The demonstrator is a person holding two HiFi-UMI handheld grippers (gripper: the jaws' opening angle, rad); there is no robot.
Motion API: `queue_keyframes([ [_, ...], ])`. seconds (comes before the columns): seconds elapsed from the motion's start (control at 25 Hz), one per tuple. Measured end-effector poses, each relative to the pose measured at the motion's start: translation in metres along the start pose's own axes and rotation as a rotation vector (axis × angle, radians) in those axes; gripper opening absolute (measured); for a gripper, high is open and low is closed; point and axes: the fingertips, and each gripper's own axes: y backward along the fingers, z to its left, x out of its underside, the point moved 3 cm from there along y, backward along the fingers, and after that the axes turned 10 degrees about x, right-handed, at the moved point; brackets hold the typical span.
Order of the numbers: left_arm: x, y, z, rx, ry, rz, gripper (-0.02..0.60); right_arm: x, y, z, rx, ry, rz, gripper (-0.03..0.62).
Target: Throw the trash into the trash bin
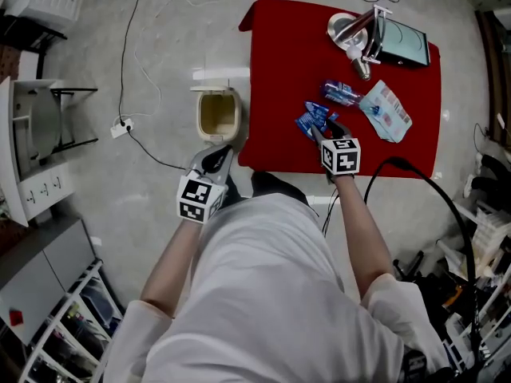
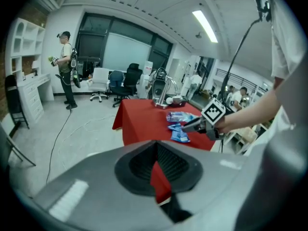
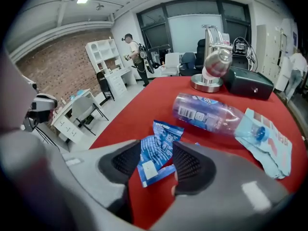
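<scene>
At far left, on the floor just beside the red table (image 1: 279, 62), the trash bin (image 1: 218, 114), mouth open and facing up. A small target for light litter: easy to let a wrapper go from too high or off-centre and lose it to the floor. Next along, the left gripper (image 1: 214, 162), hovering near the bin's near rim and well apart from the trash; could knock the bin askew if swung carelessly. On the table, close to its near edge, the blue wrapper (image 3: 159, 143), crumpled and lying flat. Thin enough to slip out of a shallow pinch, or to be shoved toward the edge by pads closing unevenly. Further right, the clear bottle (image 3: 207, 112) on its side, apt to roll if nudged, with the pale packet (image 3: 264, 138) just beside its cap end; neither touched by any tool. As for the tools: left jaws drawn almost together, only a thin sliver of red showing between them, nothing held. Right gripper (image 3: 156, 165) tipped down over the table, jaws spread, straddling the blue wrapper with a pad on either side. Not seen squeezing it, so judged to have no firm hold so far.
</scene>
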Motion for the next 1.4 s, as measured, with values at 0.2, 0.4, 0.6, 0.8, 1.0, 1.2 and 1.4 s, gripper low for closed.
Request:
queue_keyframes([
  [0.2,-0.001,-0.005,0.007,-0.018,0.015,0.004,0.005,0.000,-0.021,-0.002,-0.001,0.001,0.052,0.302],
  [0.4,0.001,-0.005,0.016,-0.040,0.037,0.007,0.004,0.001,-0.041,-0.002,0.019,0.011,0.098,0.370],
  [0.6,0.004,-0.005,0.021,-0.051,0.050,0.011,0.004,0.002,-0.053,-0.001,0.051,0.042,0.116,0.353],
  [0.8,0.008,-0.002,0.027,-0.064,0.061,0.017,0.003,-0.002,-0.051,0.005,0.068,0.102,0.103,0.151],
  [1.0,0.010,0.007,0.033,-0.067,0.064,0.009,0.005,-0.010,-0.044,0.011,0.067,0.111,0.080,0.059],
  [1.2,0.011,0.019,0.043,-0.072,0.064,-0.001,0.005,-0.018,-0.035,0.027,0.052,0.125,0.071,0.052],
  [1.4,0.012,0.034,0.056,-0.079,0.060,-0.021,0.005,-0.032,-0.029,0.053,0.038,0.133,0.044,0.051],
])
